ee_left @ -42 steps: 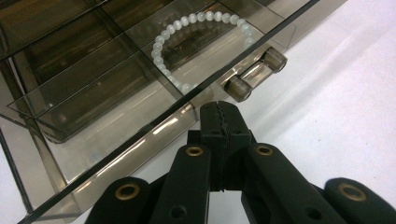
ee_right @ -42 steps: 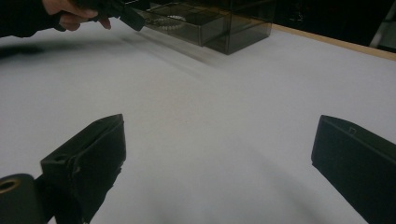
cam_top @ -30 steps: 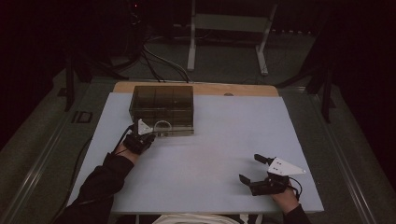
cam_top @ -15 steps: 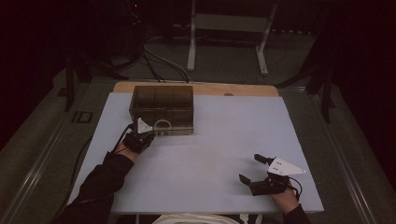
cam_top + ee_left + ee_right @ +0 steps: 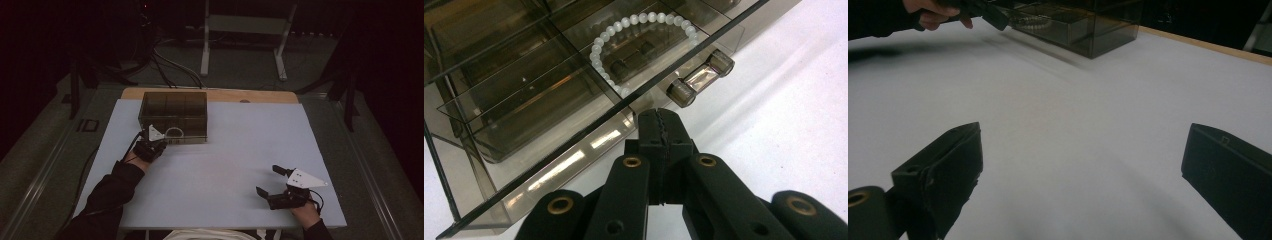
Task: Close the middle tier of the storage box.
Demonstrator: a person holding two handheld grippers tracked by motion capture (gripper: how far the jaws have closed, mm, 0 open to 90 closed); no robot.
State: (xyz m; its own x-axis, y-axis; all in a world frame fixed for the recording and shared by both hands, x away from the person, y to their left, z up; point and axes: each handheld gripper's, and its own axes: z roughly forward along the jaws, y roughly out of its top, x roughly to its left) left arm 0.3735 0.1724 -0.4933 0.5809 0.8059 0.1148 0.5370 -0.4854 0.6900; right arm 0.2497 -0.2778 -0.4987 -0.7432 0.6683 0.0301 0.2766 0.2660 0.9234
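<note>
One white bead bracelet (image 5: 644,40) sits in the smoked acrylic drawer box (image 5: 173,115), drawer unclosed; left gripper (image 5: 659,125) pinched empty, right gripper (image 5: 1083,165) wide.

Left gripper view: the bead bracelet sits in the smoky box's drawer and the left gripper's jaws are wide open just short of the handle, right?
Not quite. The left gripper has its jaws shut, as the left gripper view shows. The bead bracelet does sit in the drawer.
</note>
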